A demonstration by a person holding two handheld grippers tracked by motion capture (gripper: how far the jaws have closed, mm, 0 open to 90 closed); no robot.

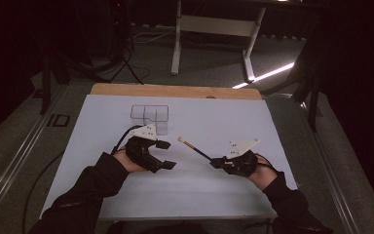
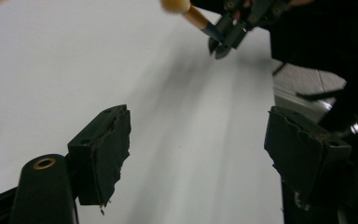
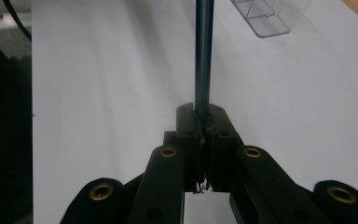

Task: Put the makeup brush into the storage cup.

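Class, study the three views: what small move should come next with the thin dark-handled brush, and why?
Probably carry the thin dark-handled brush toward the clear plastic compartment organiser. The right gripper is shut on its handle, the left gripper stands open and empty, and the organiser sits just beyond on the white table.

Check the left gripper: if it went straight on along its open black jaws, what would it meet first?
Probably the white table sheet: the left gripper tilts down at bare surface. Farther along sit the right gripper and its dark-handled, tan-tipped brush, but depth is unclear.
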